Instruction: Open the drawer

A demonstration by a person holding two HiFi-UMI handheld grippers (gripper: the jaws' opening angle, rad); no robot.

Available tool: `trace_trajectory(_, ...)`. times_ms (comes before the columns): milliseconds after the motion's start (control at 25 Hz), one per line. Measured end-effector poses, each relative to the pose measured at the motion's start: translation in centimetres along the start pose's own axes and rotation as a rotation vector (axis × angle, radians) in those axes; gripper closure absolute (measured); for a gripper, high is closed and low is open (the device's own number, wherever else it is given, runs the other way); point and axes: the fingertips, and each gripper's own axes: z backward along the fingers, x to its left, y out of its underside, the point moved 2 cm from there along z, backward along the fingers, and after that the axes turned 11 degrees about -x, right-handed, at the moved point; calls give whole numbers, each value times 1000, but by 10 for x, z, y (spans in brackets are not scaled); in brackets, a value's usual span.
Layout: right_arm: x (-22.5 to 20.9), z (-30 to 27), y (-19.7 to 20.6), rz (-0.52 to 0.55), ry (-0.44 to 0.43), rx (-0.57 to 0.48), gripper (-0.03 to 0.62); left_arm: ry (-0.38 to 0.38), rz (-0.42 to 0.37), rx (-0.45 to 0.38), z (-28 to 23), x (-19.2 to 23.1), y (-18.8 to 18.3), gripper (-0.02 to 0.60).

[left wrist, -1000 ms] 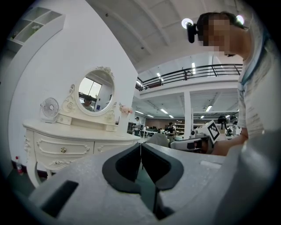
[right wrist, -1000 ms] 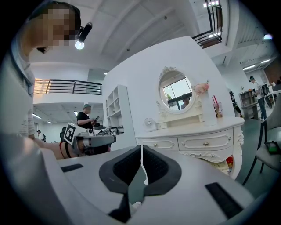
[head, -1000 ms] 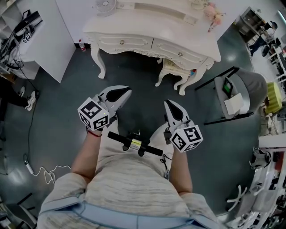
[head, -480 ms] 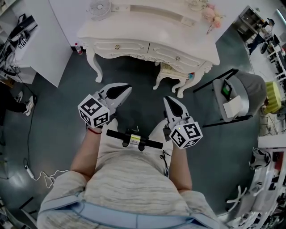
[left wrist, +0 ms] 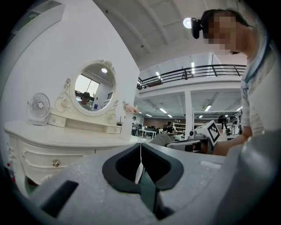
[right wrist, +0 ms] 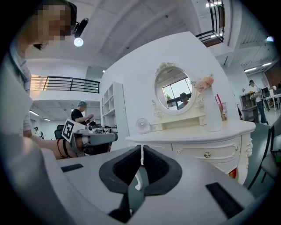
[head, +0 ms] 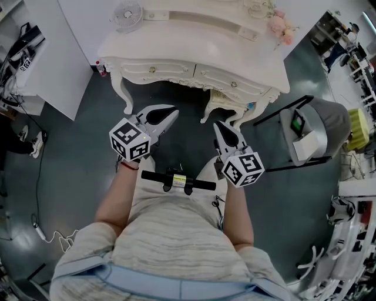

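Both grippers have drawn closer to the dressing table (head: 194, 41) than a second ago, and the table itself sits lower and larger in the head view. Its two front drawers, the left drawer (head: 154, 69) and the right drawer (head: 232, 83), are both shut flush, each with a small round knob. The left gripper (head: 175, 110) points at the table's left half, short of the front and apart from it; its own view shows the jaws pressed together with nothing between them. The right gripper (head: 216, 124) points at the table's right half, also apart from it, jaws likewise pressed together and empty.

A cream stool (head: 226, 103) is tucked under the table's right half, below the right drawer and just ahead of the right gripper. On the tabletop stand a small fan (head: 126, 12) at the left end, an oval mirror (left wrist: 93, 88) on its little shelf at the back, and a vase of pink flowers (head: 281, 26) at the right end. A small red bottle (head: 101, 69) sits on the floor by the table's left leg. A white cabinet (head: 41, 53) stands left of the table, and a grey chair (head: 317, 126) stands off its right end
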Motion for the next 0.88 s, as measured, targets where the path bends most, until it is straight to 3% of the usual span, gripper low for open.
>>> trace_trajectory(560,-50,-46,13,-21,32,24,583,7,26,58,-47,36,24,566)
trace_trajectory(880,-92,-61,25,-16,112,31,583,6,23,91,-65,55,36,566)
